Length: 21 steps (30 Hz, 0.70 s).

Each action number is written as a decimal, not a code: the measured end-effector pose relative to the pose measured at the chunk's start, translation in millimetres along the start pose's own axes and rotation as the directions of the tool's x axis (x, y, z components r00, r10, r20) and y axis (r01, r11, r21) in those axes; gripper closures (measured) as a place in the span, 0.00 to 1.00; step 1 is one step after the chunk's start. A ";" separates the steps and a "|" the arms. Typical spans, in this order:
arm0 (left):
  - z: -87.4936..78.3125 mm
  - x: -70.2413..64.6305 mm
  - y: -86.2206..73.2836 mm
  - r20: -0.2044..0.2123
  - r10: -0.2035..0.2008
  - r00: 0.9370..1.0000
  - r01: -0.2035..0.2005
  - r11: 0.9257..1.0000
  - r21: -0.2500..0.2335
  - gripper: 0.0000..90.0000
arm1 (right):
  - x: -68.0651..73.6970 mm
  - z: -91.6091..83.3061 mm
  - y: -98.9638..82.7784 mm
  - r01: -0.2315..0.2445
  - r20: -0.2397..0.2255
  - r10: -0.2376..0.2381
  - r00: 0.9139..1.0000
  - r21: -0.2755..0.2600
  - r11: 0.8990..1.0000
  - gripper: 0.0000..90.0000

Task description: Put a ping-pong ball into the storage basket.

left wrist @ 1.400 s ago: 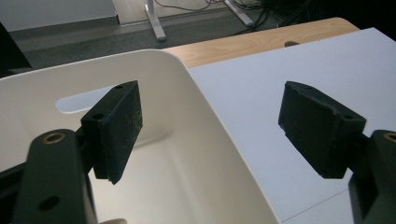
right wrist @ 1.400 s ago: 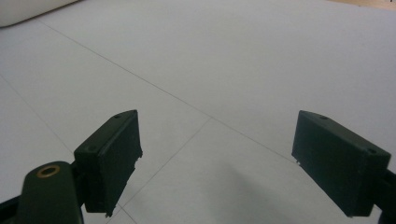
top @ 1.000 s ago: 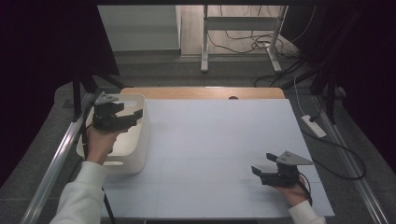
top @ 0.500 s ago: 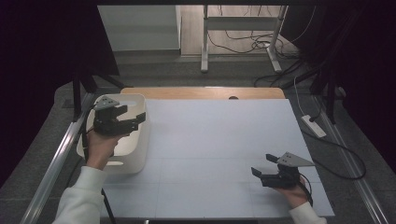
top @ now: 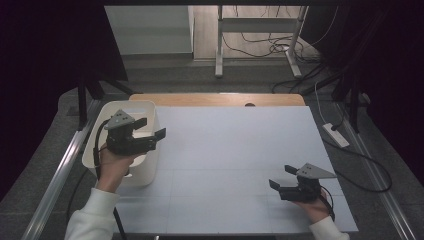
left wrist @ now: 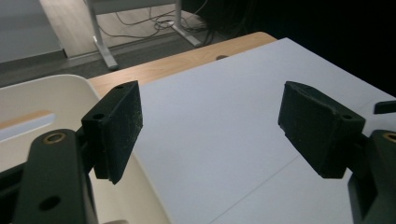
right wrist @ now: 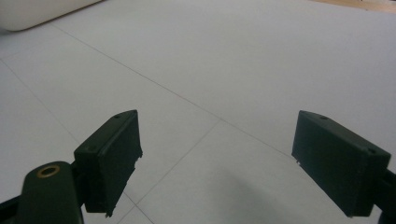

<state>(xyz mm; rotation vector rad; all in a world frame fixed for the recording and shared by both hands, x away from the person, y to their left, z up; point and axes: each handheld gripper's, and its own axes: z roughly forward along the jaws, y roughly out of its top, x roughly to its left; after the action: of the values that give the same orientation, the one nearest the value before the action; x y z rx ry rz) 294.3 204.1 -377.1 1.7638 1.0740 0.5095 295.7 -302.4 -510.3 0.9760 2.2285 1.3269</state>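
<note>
A: Where is the white tub (top: 145,172)?
B: It sits at the left edge of the white tabletop (top: 235,150). Its long side runs from the near edge of the tabletop to the far edge. Its open top faces up.

A: Where is the left claw (top: 150,128)?
B: It is held over the tub, above the tub's right wall. It points across the tabletop, away from the tub. In the left gripper view (left wrist: 210,130) its two black jaws stand wide apart, and there is nothing between them. The tub's pale wall (left wrist: 70,102) shows under its left jaw.

A: And the right claw (top: 282,176)?
B: It is well apart from the tub, low over the near right part of the tabletop. It points back toward the tub. In the right gripper view (right wrist: 217,161) its jaws are wide apart too, with just bare tabletop between them. A corner of the tub (right wrist: 37,11) shows far off at the top left.
</note>
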 end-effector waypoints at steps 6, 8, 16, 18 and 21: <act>2.7 -10.7 -3.5 0.036 0.017 0.999 -0.017 1.000 -0.002 0.25 | 0.0 -0.4 -0.2 0.001 0.003 -0.001 1.000 0.000 1.000 0.17; 3.5 -14.1 -4.8 0.047 0.022 0.999 -0.022 1.000 -0.003 0.25 | 0.0 -1.0 -0.2 0.002 0.007 -0.002 1.000 0.000 1.000 0.17; 11.1 -36.4 -14.3 0.118 0.060 0.991 -0.061 0.998 0.003 0.25 | -0.5 -4.0 -0.8 -0.002 0.016 0.002 1.000 0.003 1.000 0.17; 13.2 -42.1 -16.1 0.131 0.073 0.989 -0.074 0.997 0.005 0.25 | -1.0 -4.6 -1.2 -0.003 0.019 0.003 1.000 0.003 1.000 0.17; 16.0 -51.1 -18.9 0.149 0.093 0.984 -0.095 0.995 0.004 0.25 | -0.5 -4.3 -1.4 -0.003 0.018 0.003 1.000 0.003 1.000 0.17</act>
<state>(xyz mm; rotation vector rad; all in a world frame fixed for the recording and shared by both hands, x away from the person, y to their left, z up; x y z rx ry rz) 271.0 155.3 -394.6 1.8388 0.8949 0.4229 292.8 -305.9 -509.5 0.9891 2.2175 1.3116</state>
